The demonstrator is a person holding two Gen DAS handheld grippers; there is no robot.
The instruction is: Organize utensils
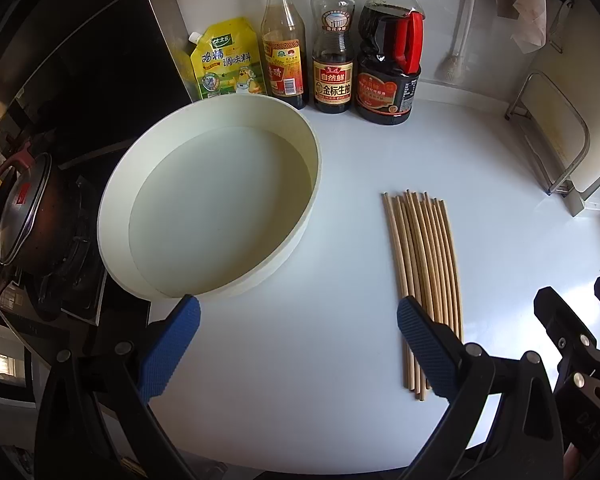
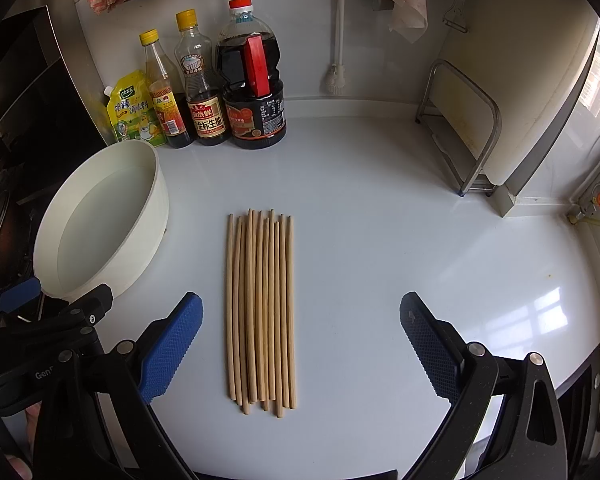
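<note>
Several wooden chopsticks (image 2: 261,308) lie side by side in a row on the white counter. In the left wrist view the chopsticks (image 1: 422,276) lie right of centre, partly behind my left gripper's right finger. A round cream basin (image 1: 212,208) with nothing in it stands to their left, and the basin (image 2: 104,220) shows at the left of the right wrist view. My left gripper (image 1: 298,348) hangs open above bare counter between basin and chopsticks. My right gripper (image 2: 300,348) is open too, its blue pads wide on either side of the chopsticks' near ends, above them and not touching.
Sauce bottles (image 2: 220,92) and a yellow seasoning pouch (image 1: 228,60) line the back wall. A metal rack (image 2: 464,128) with a cutting board stands at the right. A stove with a dark pot (image 1: 24,216) is left of the basin. The other gripper (image 1: 572,340) shows at lower right.
</note>
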